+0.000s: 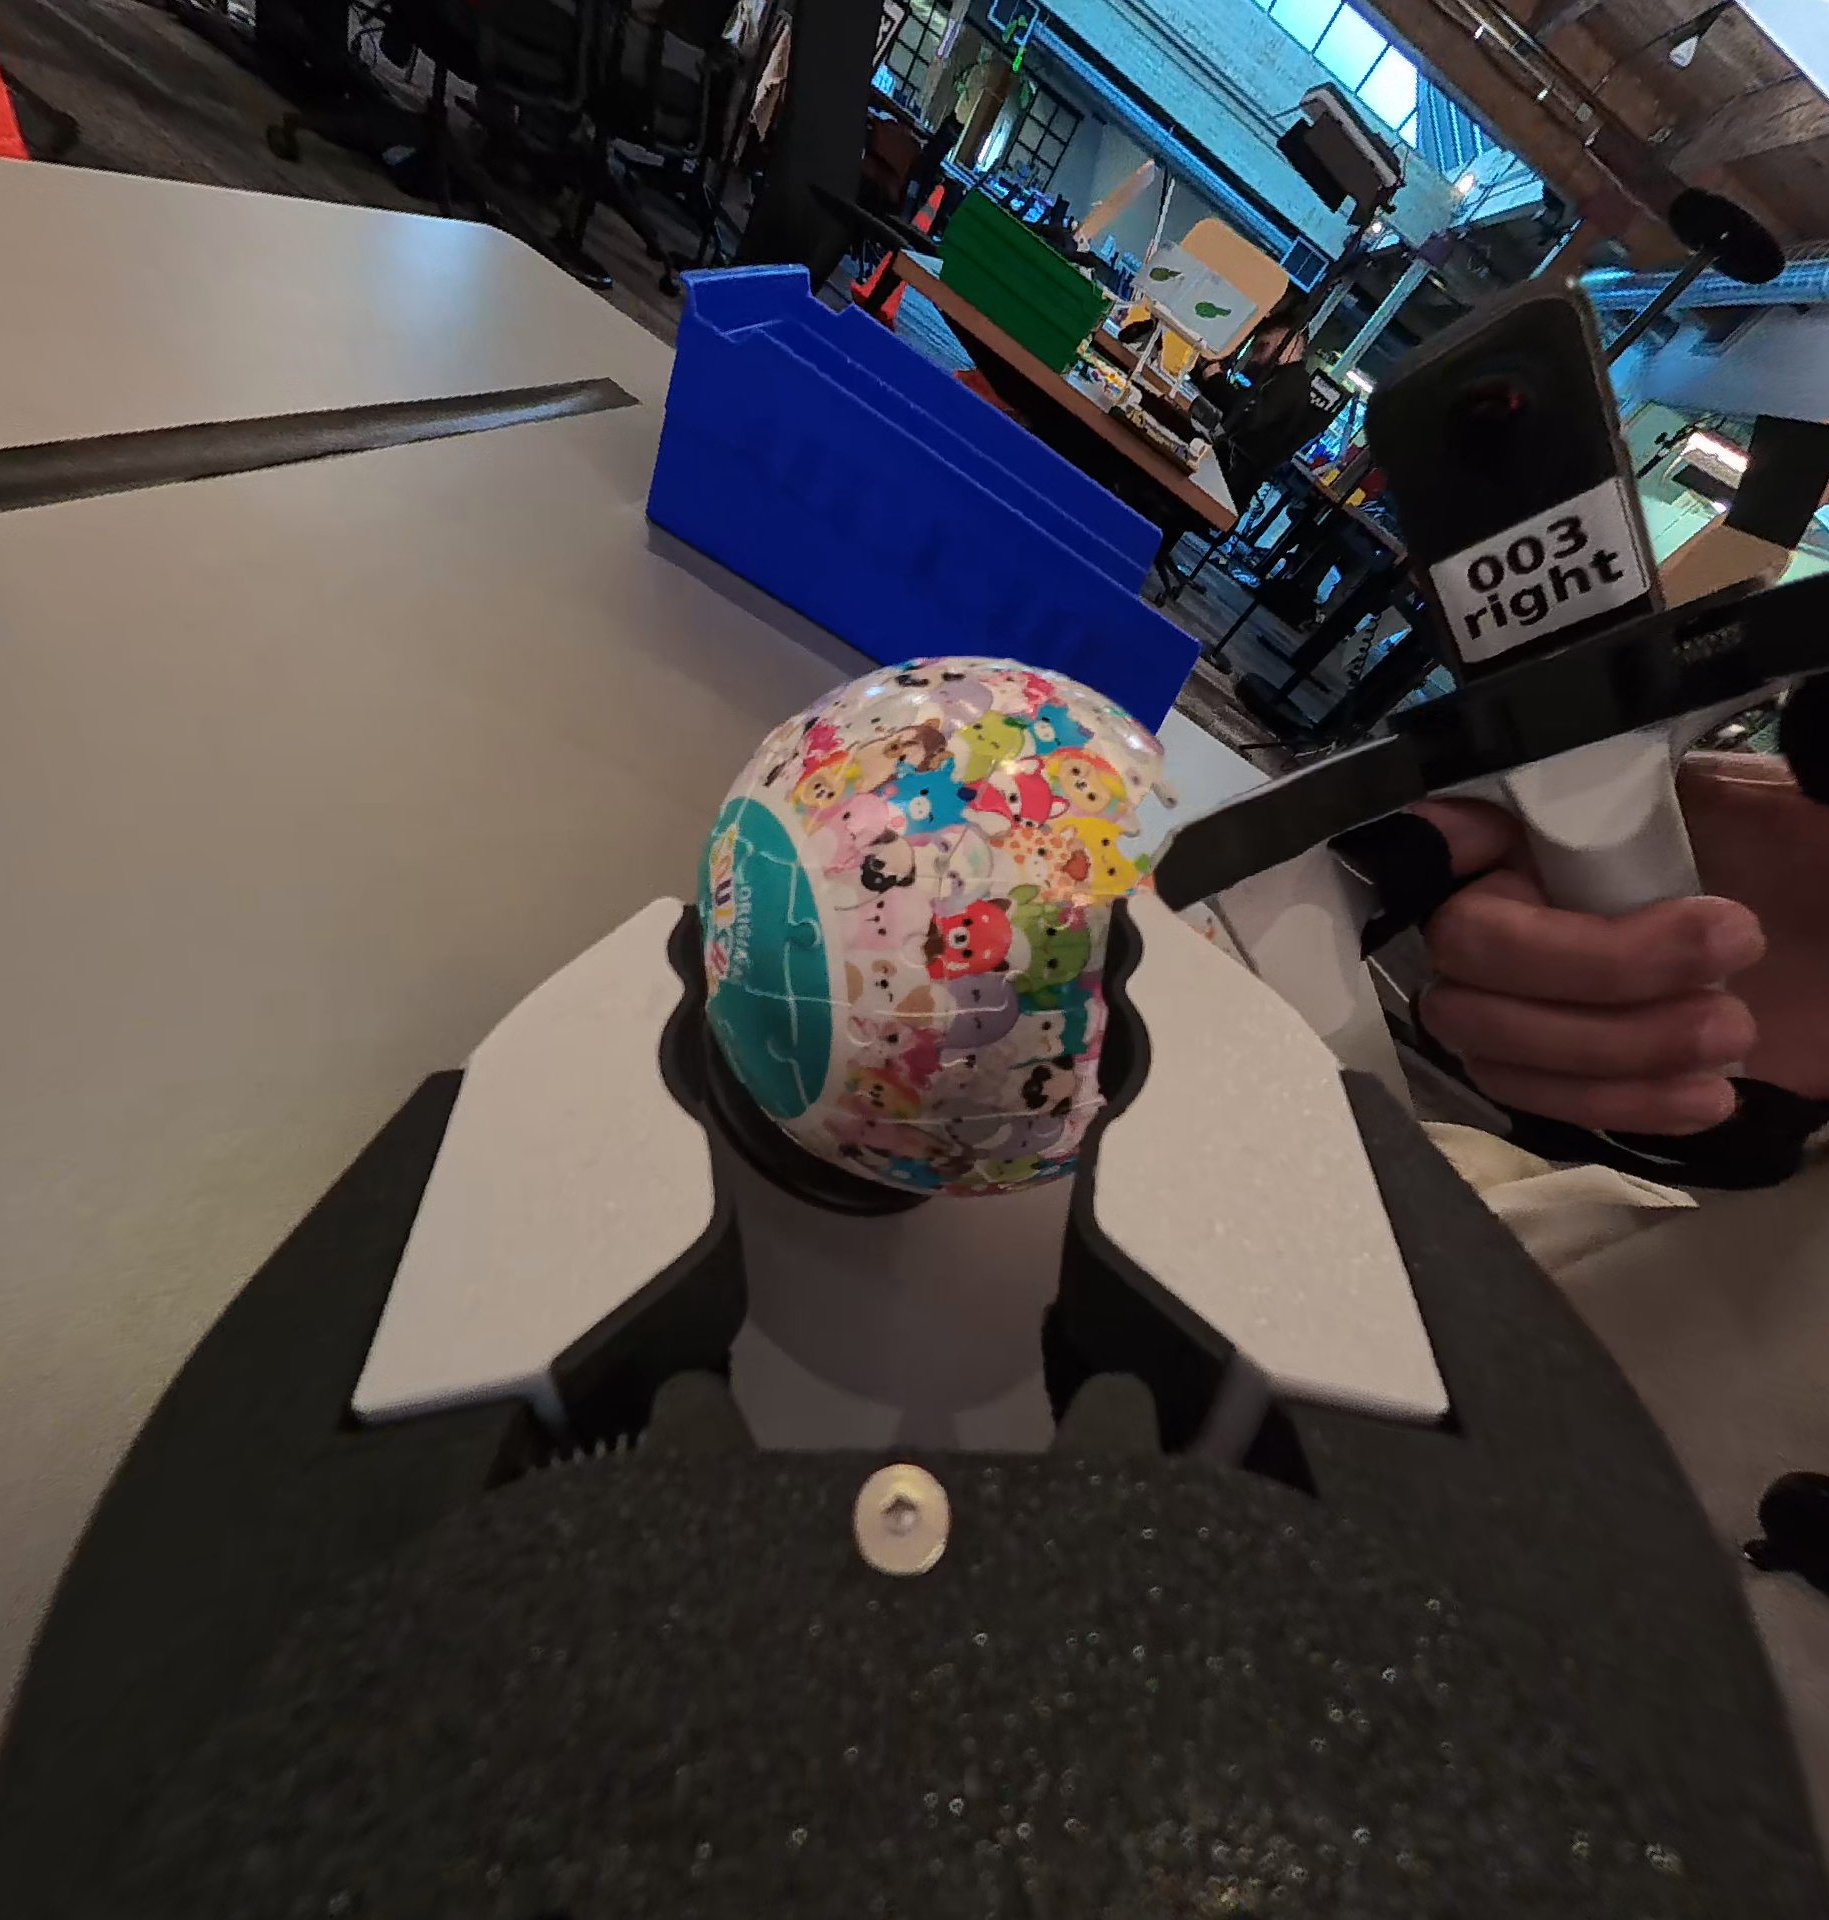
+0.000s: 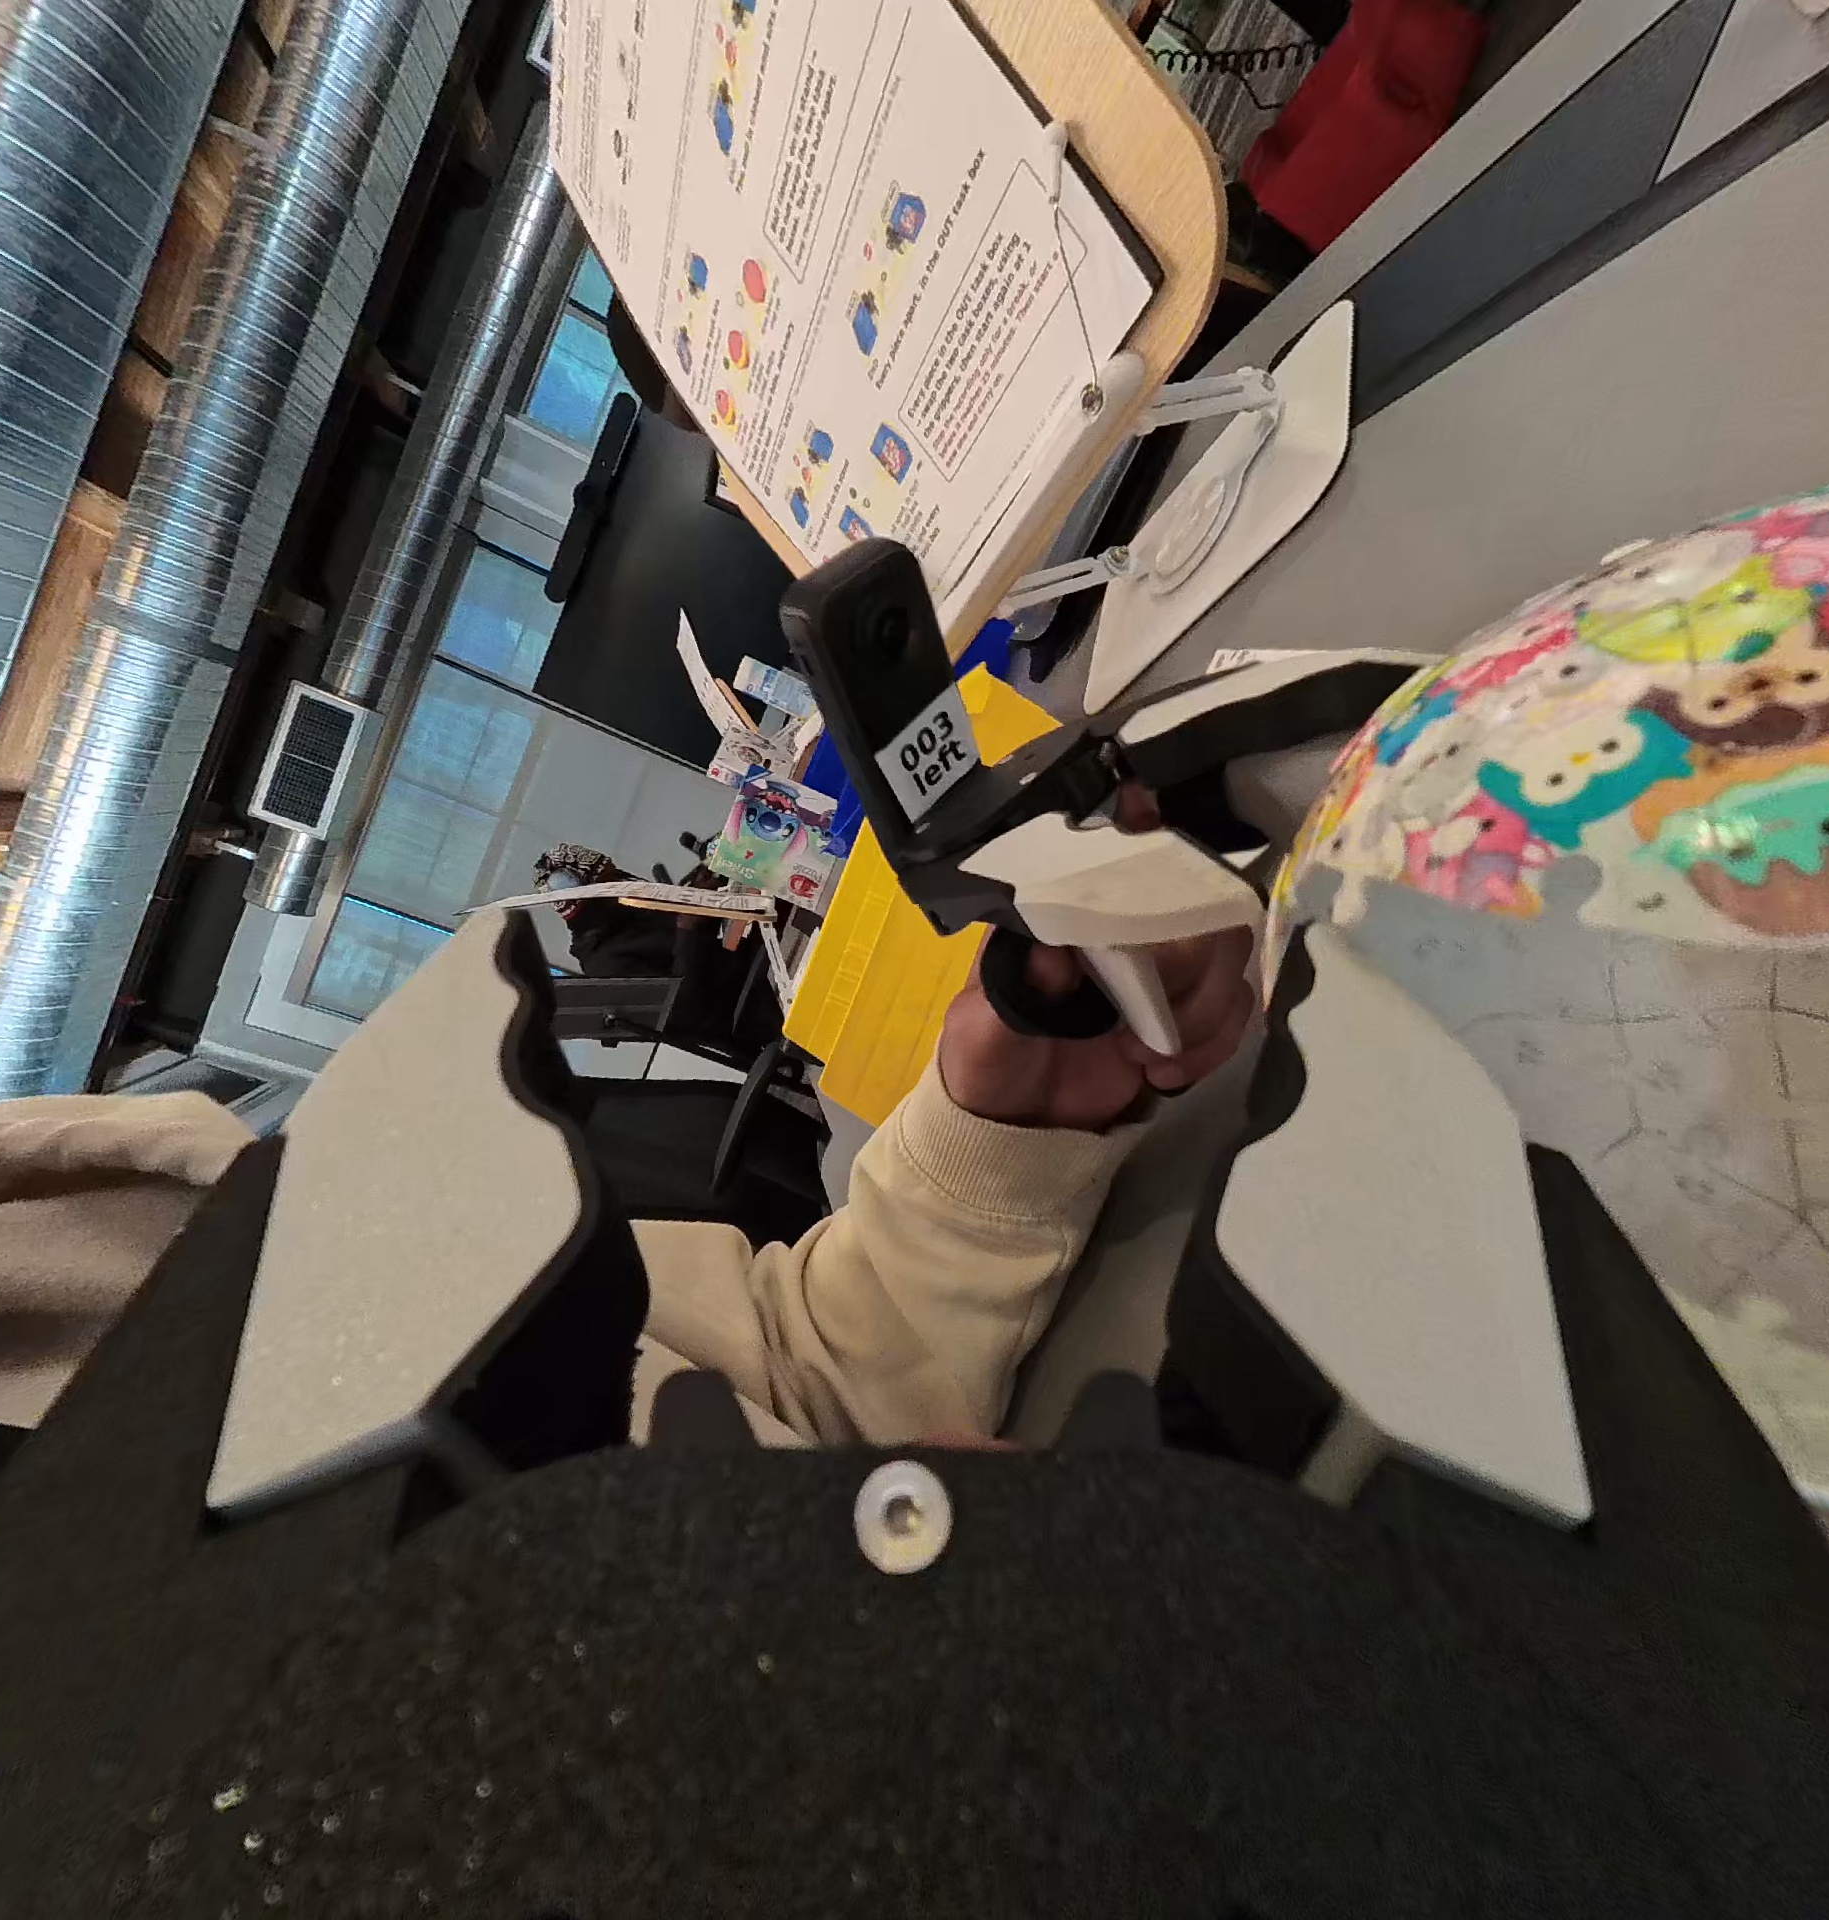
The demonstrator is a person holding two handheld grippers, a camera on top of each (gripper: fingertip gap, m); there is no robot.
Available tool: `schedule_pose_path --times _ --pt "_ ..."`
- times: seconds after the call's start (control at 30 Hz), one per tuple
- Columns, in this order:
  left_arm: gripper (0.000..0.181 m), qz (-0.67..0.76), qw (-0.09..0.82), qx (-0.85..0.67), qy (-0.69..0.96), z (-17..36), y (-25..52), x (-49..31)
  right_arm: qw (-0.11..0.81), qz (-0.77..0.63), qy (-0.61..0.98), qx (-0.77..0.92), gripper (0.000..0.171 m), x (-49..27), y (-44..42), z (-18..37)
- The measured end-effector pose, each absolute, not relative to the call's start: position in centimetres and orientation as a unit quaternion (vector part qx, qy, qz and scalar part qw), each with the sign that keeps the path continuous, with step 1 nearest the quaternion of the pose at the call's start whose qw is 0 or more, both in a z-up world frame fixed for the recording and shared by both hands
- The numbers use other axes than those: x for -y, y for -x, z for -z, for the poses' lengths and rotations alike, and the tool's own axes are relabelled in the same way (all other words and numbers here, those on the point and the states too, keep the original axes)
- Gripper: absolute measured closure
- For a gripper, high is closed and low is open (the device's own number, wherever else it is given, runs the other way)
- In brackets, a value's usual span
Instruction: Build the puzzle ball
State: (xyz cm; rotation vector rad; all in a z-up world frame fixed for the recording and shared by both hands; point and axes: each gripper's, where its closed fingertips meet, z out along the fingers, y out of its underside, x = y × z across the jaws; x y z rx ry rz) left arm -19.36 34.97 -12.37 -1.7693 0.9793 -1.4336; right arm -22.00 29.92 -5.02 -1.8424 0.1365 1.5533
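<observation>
A pale grey tabletop (image 1: 266,727) carries the scene. A dark strip (image 1: 266,442) runs across its surface on the left. Farther back, a blue bin (image 1: 889,499) stands directly on it near the far edge. In the right wrist view a white stand base (image 2: 1294,436) rests on the grey surface.

Blue bin (image 1: 889,499) on grey table (image 1: 266,644); yellow bin (image 2: 889,956) behind.

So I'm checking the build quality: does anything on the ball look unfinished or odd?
Yes. The puzzle ball, clamped in the left gripper, is incomplete: the right wrist view shows a large grey unprinted gap below the printed pieces, whose edge is jagged.
</observation>
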Motion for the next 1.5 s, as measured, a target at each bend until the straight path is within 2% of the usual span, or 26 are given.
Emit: schedule_pose_path --times 0.17,0.23,0.37,0.4,0.47,0.6,0.73,0.87,0.97,1.03,1.07,1.1,1.17,1.23,1.27,1.3,1.37,1.43,1.5 --pt "0.109 0.538 0.344 -0.369 0.675 10.9 20.7 -34.7 0.365 -0.564 0.741 -0.012 0.048 -26.6 20.5 5.4" --pt "0.109 0.522 0.358 -0.371 0.679 10.3 21.8 -33.9 0.403 -0.529 0.746 0.023 0.049 -25.1 18.8 4.9" --pt "0.111 0.479 0.366 -0.388 0.696 10.2 23.6 -30.3 0.463 -0.48 0.73 0.149 0.082 -22.5 15.7 4.0" --pt "0.111 0.469 0.36 -0.391 0.706 10.7 24.2 -29.2 0.45 -0.455 0.742 0.199 0.089 -21.6 15.0 5.5" --pt "0.114 0.435 0.341 -0.402 0.73 12.4 25.5 -26.9 0.398 -0.393 0.781 0.276 0.086 -19.7 13.4 10.1" --pt "0.119 0.38 0.324 -0.422 0.757 15.6 27.6 -22.2 0.302 -0.361 0.801 0.37 0.104 -15.2 13.3 17.0" --pt "0.124 0.374 0.306 -0.424 0.766 17.0 27.1 -18.1 0.271 -0.3 0.809 0.427 0.122 -13.7 14.3 21.4" --pt "0.128 0.382 0.31 -0.428 0.758 16.5 25.1 -15.8 0.356 -0.21 0.782 0.467 0.128 -14.9 14.9 21.4" --pt "0.13 0.386 0.314 -0.439 0.748 15.9 23.6 -14.7 0.421 -0.099 0.737 0.519 0.125 -15.7 14.9 20.7" --pt "0.131 0.375 0.319 -0.45 0.745 15.8 23.1 -14.4 0.413 -0.055 0.707 0.571 0.138 -15.2 15.2 21.2" --pt "0.131 0.371 0.319 -0.454 0.744 15.8 23.0 -14.4 0.404 -0.026 0.704 0.584 0.138 -15.3 15.0 21.8" --pt "0.131 0.37 0.319 -0.457 0.743 15.7 22.9 -14.3 0.403 -0.005 0.7 0.59 0.146 -15.6 15.0 22.0" --pt "0.131 0.374 0.322 -0.459 0.739 15.3 22.7 -14.3 0.408 0.017 0.686 0.602 0.15 -15.9 15.3 22.0" --pt "0.132 0.378 0.326 -0.457 0.736 15.0 22.7 -14.4 0.401 0.043 0.682 0.61 0.165 -16.3 15.2 22.3" --pt "0.132 0.379 0.329 -0.454 0.736 14.8 22.8 -14.6 0.408 0.053 0.678 0.61 0.167 -16.6 15.2 22.0" --pt "0.132 0.381 0.332 -0.45 0.736 14.6 22.8 -14.8 0.424 0.057 0.673 0.603 0.169 -16.9 15.2 21.4" --pt "0.133 0.392 0.339 -0.441 0.733 14.0 22.8 -15.3 0.437 -0.017 0.69 0.577 0.169 -16.6 15.6 20.0" --pt "0.133 0.41 0.346 -0.426 0.728 13.4 22.7 -15.9 0.458 -0.163 0.716 0.502 0.169 -16.5 16.1 17.4" --pt "0.133 0.439 0.348 -0.408 0.721 12.7 22.4 -16.5 0.458 -0.372 0.712 0.382 0.169 -16.7 16.1 13.7"
